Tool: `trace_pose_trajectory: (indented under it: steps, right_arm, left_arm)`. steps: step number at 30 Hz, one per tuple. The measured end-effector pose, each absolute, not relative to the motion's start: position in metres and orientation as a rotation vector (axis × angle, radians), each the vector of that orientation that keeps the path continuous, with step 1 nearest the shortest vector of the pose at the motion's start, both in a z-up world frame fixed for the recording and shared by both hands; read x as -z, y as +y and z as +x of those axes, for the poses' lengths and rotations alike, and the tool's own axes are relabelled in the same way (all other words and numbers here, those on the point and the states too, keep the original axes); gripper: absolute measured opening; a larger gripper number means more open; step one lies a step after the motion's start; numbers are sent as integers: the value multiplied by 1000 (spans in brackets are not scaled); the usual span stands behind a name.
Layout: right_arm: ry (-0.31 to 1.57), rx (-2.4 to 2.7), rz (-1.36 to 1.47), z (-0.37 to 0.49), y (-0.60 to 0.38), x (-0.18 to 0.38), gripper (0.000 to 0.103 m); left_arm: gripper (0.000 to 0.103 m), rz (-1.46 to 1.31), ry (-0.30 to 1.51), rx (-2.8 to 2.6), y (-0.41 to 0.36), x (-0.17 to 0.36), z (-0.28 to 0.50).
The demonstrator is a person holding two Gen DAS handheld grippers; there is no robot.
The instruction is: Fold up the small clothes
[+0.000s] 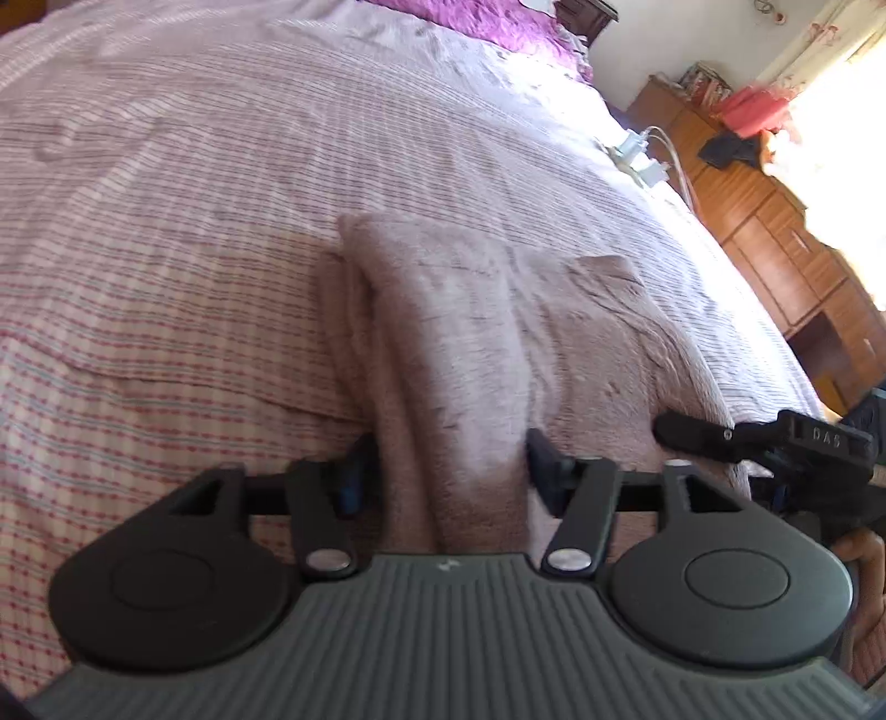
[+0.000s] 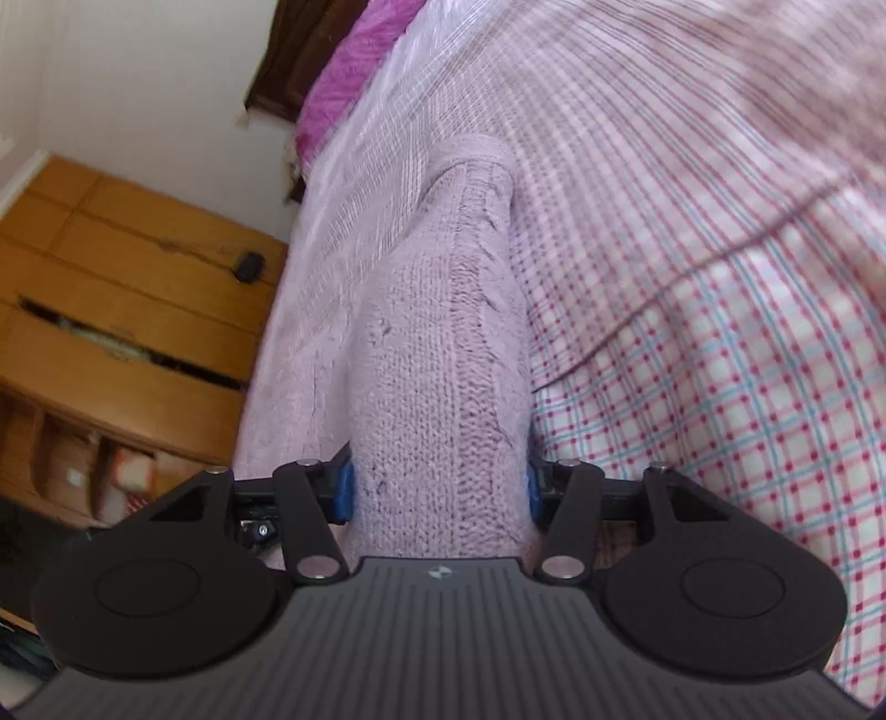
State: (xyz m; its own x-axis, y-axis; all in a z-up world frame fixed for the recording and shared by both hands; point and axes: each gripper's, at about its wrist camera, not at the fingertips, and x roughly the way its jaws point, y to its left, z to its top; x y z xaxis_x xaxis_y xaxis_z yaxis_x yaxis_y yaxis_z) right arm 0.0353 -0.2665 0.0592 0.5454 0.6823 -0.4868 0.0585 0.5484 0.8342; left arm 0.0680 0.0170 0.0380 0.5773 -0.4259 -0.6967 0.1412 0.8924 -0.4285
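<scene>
A pale pink cable-knit garment point(image 1: 487, 310) lies folded lengthwise on the checked bedcover point(image 1: 166, 221), near the bed's right side. Its near end rises off the bed and passes between the fingers of my left gripper point(image 1: 451, 476), which is shut on a thick bunch of the knit. In the right wrist view the same knit garment point(image 2: 437, 343) runs away from me in a long raised fold, and my right gripper point(image 2: 437, 493) is shut on its near end. One of the right gripper's fingers point(image 1: 698, 435) shows just right of the left gripper, at the garment's near edge.
White charger plugs with cables point(image 1: 637, 155) rest on the bed's right edge. A wooden dresser point(image 1: 775, 238) stands beyond that edge, seen too as wooden drawers point(image 2: 111, 304). A purple pillow point(image 1: 498, 22) sits at the head of the bed. The bedcover point(image 2: 720, 277) stretches left of the garment.
</scene>
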Motion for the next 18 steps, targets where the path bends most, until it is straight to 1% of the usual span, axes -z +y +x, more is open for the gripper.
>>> trace_pose_trajectory:
  steps: [2, 4, 5, 6, 7, 10, 17, 18]
  right_arm:
    - [918, -442, 940, 30, -267, -62, 62]
    - [897, -437, 895, 17, -268, -70, 74]
    - [883, -439, 864, 9, -269, -74, 78]
    - [866, -444, 837, -3, -266, -77, 84]
    - [849, -446, 814, -14, -268, -81, 90]
    - [810, -427, 731, -46, -267, -91, 97]
    - [735, -321, 499, -99, -257, -112, 103]
    - [731, -304, 469, -105, -256, -115, 103]
  left_arm:
    - [65, -360, 899, 326, 19, -40, 64]
    - [64, -346, 889, 308, 19, -45, 55]
    - [64, -325, 878, 295, 16, -49, 51]
    - [62, -304, 863, 284, 15, -53, 45]
    - [62, -283, 847, 272, 14, -56, 36]
    - [62, -237, 803, 232, 11, -68, 16]
    - [63, -177, 765, 189, 1, -80, -24]
    - [67, -163, 763, 174, -2, -80, -28]
